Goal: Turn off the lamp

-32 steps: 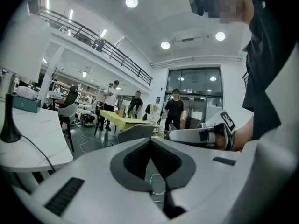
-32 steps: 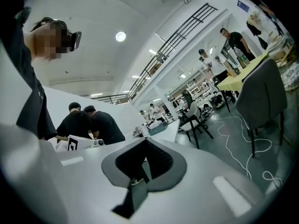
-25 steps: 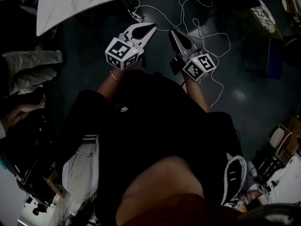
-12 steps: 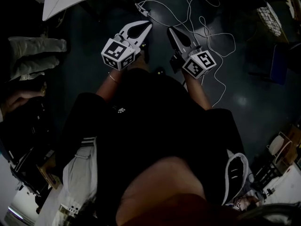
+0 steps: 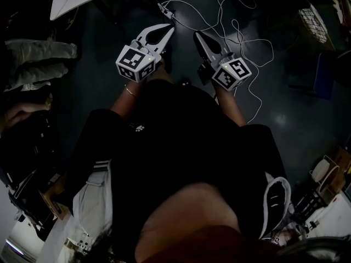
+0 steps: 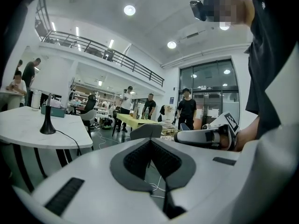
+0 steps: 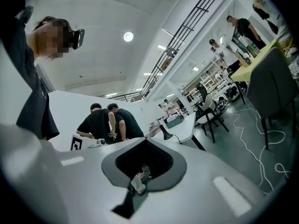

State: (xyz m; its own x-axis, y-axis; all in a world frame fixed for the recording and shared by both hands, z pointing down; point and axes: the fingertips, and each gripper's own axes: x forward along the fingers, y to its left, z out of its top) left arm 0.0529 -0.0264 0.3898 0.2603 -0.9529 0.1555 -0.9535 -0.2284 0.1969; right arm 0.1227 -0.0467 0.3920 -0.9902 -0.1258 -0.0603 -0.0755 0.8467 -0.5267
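The left gripper is held with its jaws shut together, and nothing is gripped in them. The right gripper is shut too, just beside it. A white cord is spread on the dark floor. The lamp is seen well apart, standing on a white table.

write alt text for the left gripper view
The left gripper, fingers closed on nothing, faces a bright open hall where a white table at left bears a black-based lamp. The right gripper is held alongside at right; people stand in the background.
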